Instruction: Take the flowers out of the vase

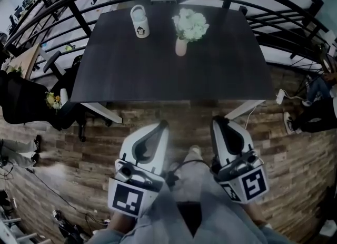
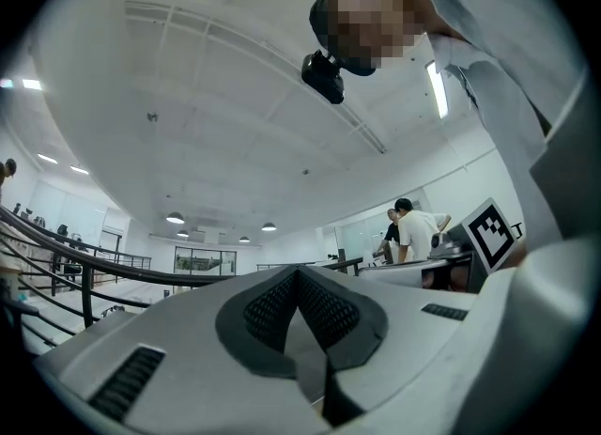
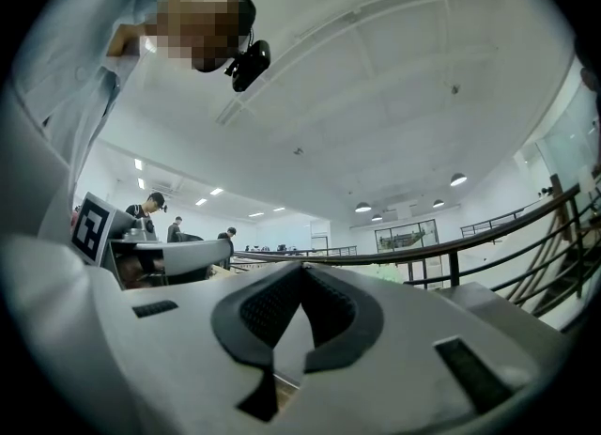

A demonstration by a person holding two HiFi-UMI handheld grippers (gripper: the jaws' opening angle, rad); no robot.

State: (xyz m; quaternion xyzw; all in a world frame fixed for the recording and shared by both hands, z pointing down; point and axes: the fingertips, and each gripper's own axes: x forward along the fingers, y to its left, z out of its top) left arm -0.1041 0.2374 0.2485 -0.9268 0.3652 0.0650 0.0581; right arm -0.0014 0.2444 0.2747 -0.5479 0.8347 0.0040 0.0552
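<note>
1. We hold the white left gripper [image 1: 162,126] and the white right gripper [image 1: 218,120] low, jaws pressed together on nothing — the dark rectangular table [image 1: 158,74] is well apart from them.
2. The white flowers [image 1: 190,24] stand in the small pale vase [image 1: 181,47] on the table's far side.

Open tabletop [image 1: 158,77] between mug [image 1: 140,21] and vase [image 1: 181,47]

No words, numbers or brand names can be read anywhere. The white ceramic mug [image 1: 139,21] on the dark rectangular table [image 1: 221,79] bears a small dark cartoon-like figure (too small to tell more). On the near side of the table, a black-and-white square marker [image 1: 127,198] on the cube of the left gripper [image 1: 162,125] and another [image 1: 254,184] on the cube of the right gripper [image 1: 217,120] show block patterns, not letters.
</note>
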